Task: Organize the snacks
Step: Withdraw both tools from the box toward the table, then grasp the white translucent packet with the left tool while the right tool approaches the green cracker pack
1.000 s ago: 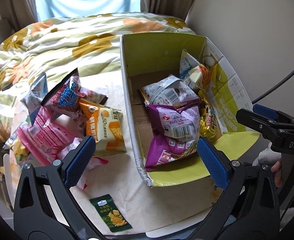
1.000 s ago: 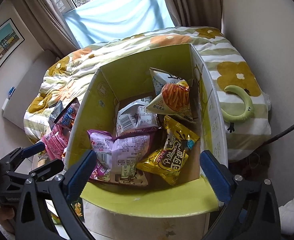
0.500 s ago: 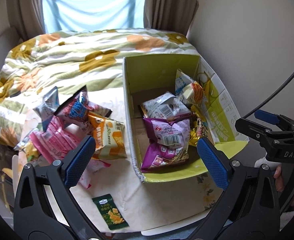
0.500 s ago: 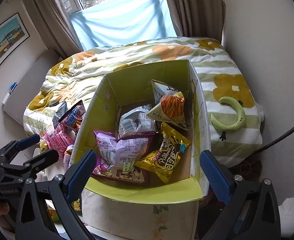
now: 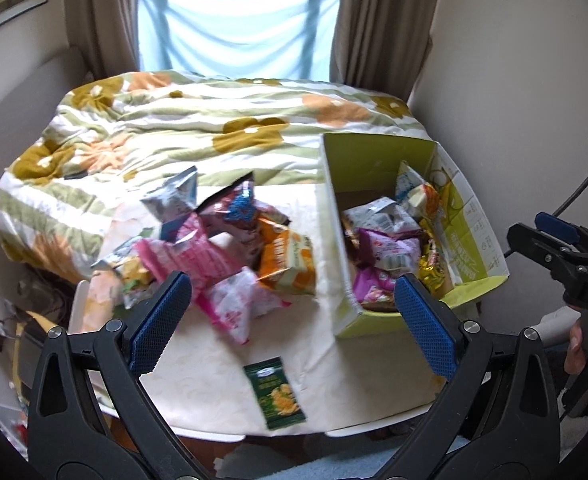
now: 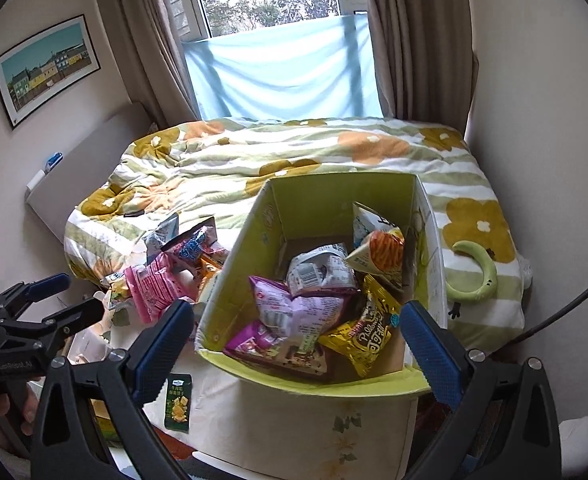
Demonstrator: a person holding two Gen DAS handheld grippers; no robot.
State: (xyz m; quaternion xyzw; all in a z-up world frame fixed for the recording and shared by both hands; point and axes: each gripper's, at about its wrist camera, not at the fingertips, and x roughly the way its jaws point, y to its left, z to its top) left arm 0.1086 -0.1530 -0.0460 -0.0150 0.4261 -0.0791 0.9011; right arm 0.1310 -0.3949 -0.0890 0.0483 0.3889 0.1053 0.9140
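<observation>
Green cardboard box [image 6: 326, 200] on the counter [image 5: 214, 364] already holds several snack bags, a pile of bags [image 5: 222, 248] waits beside it, and both the left hand-held gripper [image 5: 290, 316] and the right hand-held gripper [image 6: 294, 340] hang apart, empty.

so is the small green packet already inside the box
No, the small green packet lies alone on the table, outside the box.

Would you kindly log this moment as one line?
left claw open, empty | right claw open, empty | box holds several snack bags | pile of bags and green packet outside on table
</observation>
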